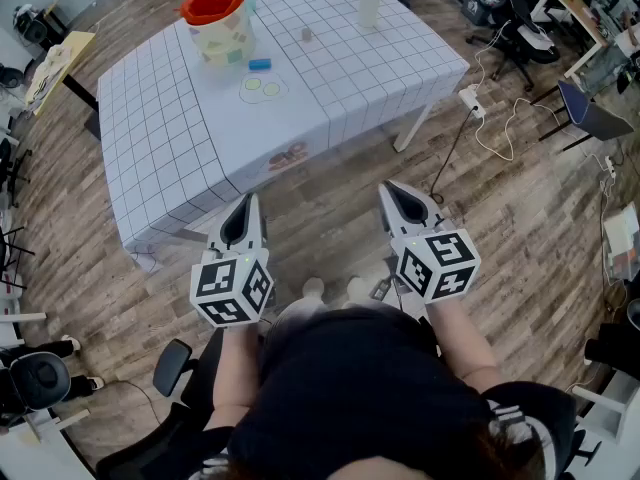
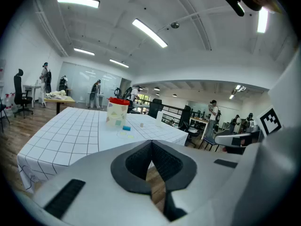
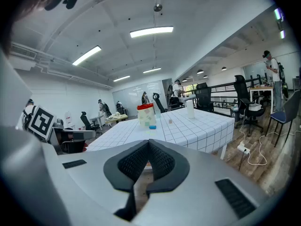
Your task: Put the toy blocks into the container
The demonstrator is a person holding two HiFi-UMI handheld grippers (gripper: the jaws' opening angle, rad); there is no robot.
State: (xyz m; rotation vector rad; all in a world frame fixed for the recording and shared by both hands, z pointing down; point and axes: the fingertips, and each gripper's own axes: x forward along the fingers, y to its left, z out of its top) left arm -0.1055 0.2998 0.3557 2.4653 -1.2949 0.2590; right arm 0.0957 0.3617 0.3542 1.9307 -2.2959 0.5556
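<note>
A paper container (image 1: 218,23) with a red rim stands on the far left part of the white grid-cloth table (image 1: 170,128). A blue block (image 1: 259,65) lies just in front of it, and a small beige block (image 1: 307,35) sits to its right. Both grippers hover over the wooden floor, short of the table's near edge. My left gripper (image 1: 250,200) and right gripper (image 1: 388,188) are shut with nothing held. The left gripper view shows its shut tips (image 2: 151,144) aimed at the container (image 2: 116,113) and blue block (image 2: 125,128). In the right gripper view the container (image 3: 146,114) and blue block (image 3: 152,126) lie beyond the gripper (image 3: 149,142).
A white cylinder (image 1: 370,3) stands at the table's far right, and two flat yellow-green discs (image 1: 262,88) lie near the blue block. A power strip with cables (image 1: 470,98) lies on the floor to the right. Office chairs (image 1: 515,18) and desks surround the table.
</note>
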